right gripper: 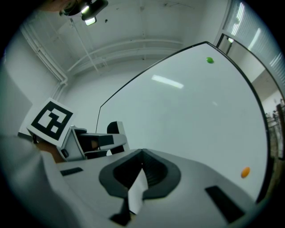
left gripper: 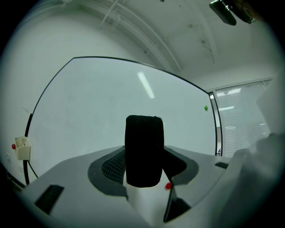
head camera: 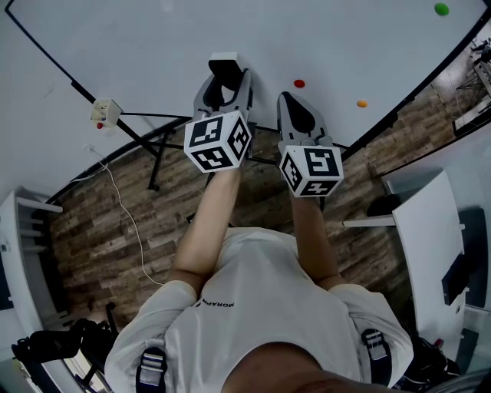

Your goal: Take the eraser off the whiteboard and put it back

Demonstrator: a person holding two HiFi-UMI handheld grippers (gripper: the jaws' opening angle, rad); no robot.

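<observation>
In the left gripper view, my left gripper point(left gripper: 144, 174) is shut on the eraser point(left gripper: 143, 151), a block with black felt standing upright between the jaws. The head view shows the eraser's white back point(head camera: 224, 59) against the whiteboard point(head camera: 153, 46); I cannot tell whether it touches. My right gripper point(head camera: 289, 98) hovers just to the right of it, close to the board. In the right gripper view its jaws point(right gripper: 141, 165) are shut with nothing in them, and the left gripper point(right gripper: 95, 142) with the eraser point(right gripper: 116, 128) is seen to their left.
Magnets dot the board: red point(head camera: 299, 83), orange point(head camera: 361, 103) and green point(head camera: 441, 9). A small white box point(head camera: 105, 112) hangs at the board's lower left edge. The stand's black legs point(head camera: 153, 150) cross the wood floor. White tables stand at right point(head camera: 426, 230) and left point(head camera: 23, 261).
</observation>
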